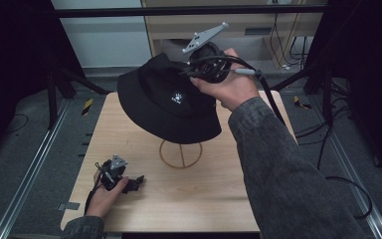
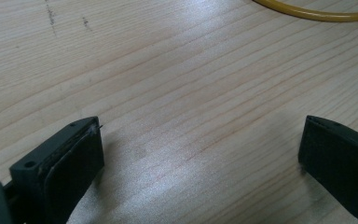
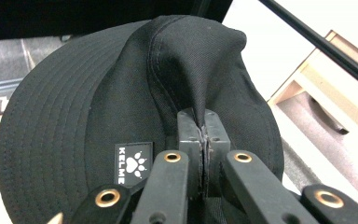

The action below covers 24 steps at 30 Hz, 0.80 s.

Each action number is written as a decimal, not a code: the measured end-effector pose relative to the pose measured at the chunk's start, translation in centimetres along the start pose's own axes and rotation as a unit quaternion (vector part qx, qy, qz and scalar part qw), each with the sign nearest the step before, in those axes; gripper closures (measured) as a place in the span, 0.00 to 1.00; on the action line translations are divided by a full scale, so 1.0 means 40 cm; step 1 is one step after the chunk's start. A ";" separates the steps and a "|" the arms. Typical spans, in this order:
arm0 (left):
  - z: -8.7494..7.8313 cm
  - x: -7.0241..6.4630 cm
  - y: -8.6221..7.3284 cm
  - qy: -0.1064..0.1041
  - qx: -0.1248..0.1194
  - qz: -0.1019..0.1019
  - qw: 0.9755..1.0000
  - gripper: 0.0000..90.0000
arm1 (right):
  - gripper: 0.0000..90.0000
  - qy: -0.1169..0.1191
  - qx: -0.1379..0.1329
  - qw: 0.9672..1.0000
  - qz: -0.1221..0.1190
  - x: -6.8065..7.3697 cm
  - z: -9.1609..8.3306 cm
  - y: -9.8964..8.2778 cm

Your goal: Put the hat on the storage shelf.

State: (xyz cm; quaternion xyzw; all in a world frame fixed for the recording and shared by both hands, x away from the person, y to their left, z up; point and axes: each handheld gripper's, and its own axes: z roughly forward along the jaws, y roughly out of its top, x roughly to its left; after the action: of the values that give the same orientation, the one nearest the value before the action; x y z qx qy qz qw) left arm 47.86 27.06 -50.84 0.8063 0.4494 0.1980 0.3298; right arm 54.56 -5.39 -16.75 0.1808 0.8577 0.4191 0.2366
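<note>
- Your right gripper (image 1: 204, 67) has its jaws pressed together on a fold of cloth at the crown of the black hat (image 1: 166, 99); in the right gripper view the pinch (image 3: 204, 128) pulls the crown up into a peak
- The hat hangs tilted in the air above the yellow wire stand (image 1: 181, 154), its brim low over the stand's ring; whether it touches the stand's post you cannot tell
- Your left gripper (image 1: 129, 183) rests on the wooden table (image 1: 204, 199), well to the near left of the stand, jaws spread wide with nothing between them
- Judging by this, you are in the carrying step, hat lifted and over the stand
- Next calls for keeping the pinch firm, centring the crown over the stand's post and lowering it level
</note>
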 end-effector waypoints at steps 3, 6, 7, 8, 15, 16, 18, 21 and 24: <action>0.000 0.000 0.000 0.000 0.000 0.000 1.000 0.00 | 0.99 0.011 0.015 1.000 -0.011 0.018 0.026 -0.005; 0.000 0.000 0.000 -0.001 0.000 0.000 1.000 0.00 | 0.99 0.017 0.021 1.000 -0.015 0.027 0.040 -0.008; 0.000 0.000 0.000 -0.001 0.000 0.000 1.000 0.00 | 0.99 0.019 0.025 0.999 -0.019 0.031 0.046 -0.009; 0.001 0.000 0.000 -0.001 -0.001 0.000 1.000 0.00 | 0.99 0.022 0.026 0.999 -0.021 0.036 0.052 -0.010; 0.001 0.000 0.000 -0.001 -0.001 0.000 1.000 0.00 | 0.99 0.033 0.042 0.998 -0.025 0.057 0.087 -0.027; 0.001 0.000 0.000 -0.001 -0.001 0.000 1.000 0.00 | 0.99 0.035 0.043 0.998 -0.024 0.058 0.092 -0.030; 0.001 0.000 0.000 -0.001 -0.001 0.000 1.000 0.00 | 0.99 0.038 0.048 0.998 -0.025 0.061 0.103 -0.036; 0.001 0.000 0.000 -0.001 -0.001 0.000 1.000 0.00 | 0.99 0.040 0.055 0.997 -0.023 0.062 0.116 -0.047; 0.000 0.001 0.000 -0.001 -0.001 0.000 1.000 0.00 | 0.99 0.042 0.058 0.997 -0.022 0.063 0.122 -0.051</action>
State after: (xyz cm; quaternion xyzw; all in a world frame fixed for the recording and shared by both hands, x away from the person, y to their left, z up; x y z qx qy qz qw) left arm 47.88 27.07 -50.85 0.8065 0.4487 0.1972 0.3308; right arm 54.97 -2.20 -21.66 0.1571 0.8935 0.3707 0.1987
